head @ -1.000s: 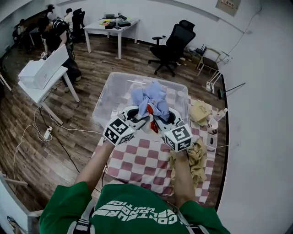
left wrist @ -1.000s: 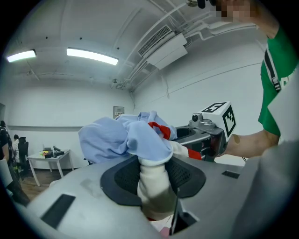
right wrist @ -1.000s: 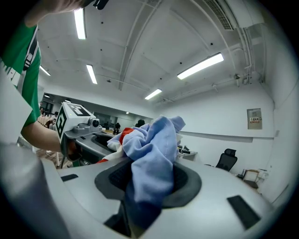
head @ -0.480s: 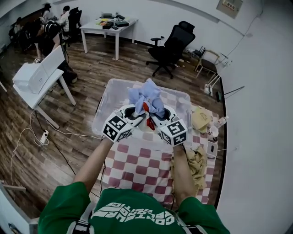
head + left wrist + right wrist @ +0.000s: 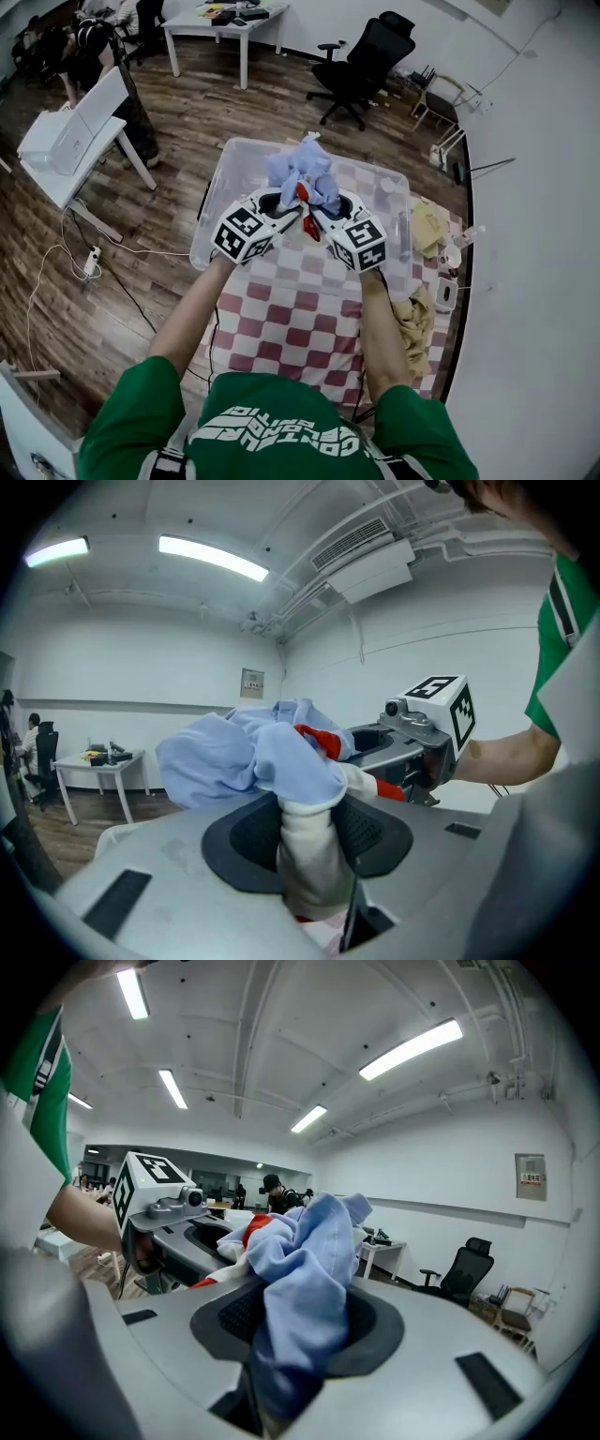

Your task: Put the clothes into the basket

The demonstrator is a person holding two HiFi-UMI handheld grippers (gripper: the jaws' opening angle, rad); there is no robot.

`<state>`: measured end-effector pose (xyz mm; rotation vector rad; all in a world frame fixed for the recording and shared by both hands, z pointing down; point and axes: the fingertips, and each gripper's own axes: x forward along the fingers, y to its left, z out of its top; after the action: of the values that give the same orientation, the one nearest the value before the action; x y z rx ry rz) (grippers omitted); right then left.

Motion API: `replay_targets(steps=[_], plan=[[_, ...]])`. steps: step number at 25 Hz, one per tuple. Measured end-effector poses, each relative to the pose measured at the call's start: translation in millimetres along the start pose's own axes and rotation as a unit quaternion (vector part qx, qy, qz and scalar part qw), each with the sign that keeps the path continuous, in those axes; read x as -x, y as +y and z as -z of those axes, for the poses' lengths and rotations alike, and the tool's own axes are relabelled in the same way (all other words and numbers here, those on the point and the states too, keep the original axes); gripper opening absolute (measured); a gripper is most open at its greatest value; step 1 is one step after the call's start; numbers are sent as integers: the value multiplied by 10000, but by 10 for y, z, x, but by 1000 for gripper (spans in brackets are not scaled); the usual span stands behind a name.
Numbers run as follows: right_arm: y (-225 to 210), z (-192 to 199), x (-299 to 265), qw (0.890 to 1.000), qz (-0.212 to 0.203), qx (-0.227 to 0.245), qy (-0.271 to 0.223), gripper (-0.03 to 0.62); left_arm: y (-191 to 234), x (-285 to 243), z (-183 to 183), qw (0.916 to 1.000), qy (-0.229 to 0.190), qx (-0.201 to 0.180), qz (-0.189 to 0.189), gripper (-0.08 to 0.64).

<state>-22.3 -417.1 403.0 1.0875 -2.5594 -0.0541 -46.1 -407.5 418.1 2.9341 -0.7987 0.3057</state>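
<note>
A bunched light-blue garment with white and red parts (image 5: 302, 178) hangs between both grippers above the clear plastic basket (image 5: 217, 202). My left gripper (image 5: 284, 217) is shut on its white and blue fold (image 5: 305, 836). My right gripper (image 5: 317, 221) is shut on a blue fold (image 5: 300, 1321). The two grippers stand close together, jaws angled toward each other over the basket's near half. In the left gripper view the right gripper (image 5: 412, 752) shows behind the cloth, and the right gripper view shows the left gripper (image 5: 169, 1218) the same way. A beige garment (image 5: 412, 319) lies on the checkered tablecloth (image 5: 300, 319) at the right.
Small items and a bottle (image 5: 448, 253) sit along the table's right edge by the wall. A white desk (image 5: 70, 141) stands to the left, a black office chair (image 5: 366, 61) beyond the basket. Cables lie on the wooden floor (image 5: 84, 272) at left.
Both grippers have carried the blue garment forward, from above the basket's near rim to over its inside, and a little lower. Their hold on the cloth is unchanged.
</note>
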Motion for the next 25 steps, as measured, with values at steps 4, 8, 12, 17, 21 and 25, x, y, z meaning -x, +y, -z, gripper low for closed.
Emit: replay_targets(steps=[4,8,12,17,21,25], plan=[[-133,337,-259,9992,-45,-232,318,152,187,-231,310,9991,341,207,162,140],[-261,759,-469,9965,-56,-461,693,150,307,-504,682,9959,741,379,345,138],[-425,1156,-668,9924,24,-727,992,147,443,-792,1016,9903,1123,620,528,138],[-492,1680,-829,9841,-57,-1108,1390,146,477,-1047,1472,9806,1618,869,687,137],[-483,2068,-943,9763,-224,-1194,1789,144,472,-1197,1830,9704,2055,940,850,137],[-437,2442,-1019,9664,-410,-1384,2129,145,436,-1305,2173,9598,2420,1016,994,137]])
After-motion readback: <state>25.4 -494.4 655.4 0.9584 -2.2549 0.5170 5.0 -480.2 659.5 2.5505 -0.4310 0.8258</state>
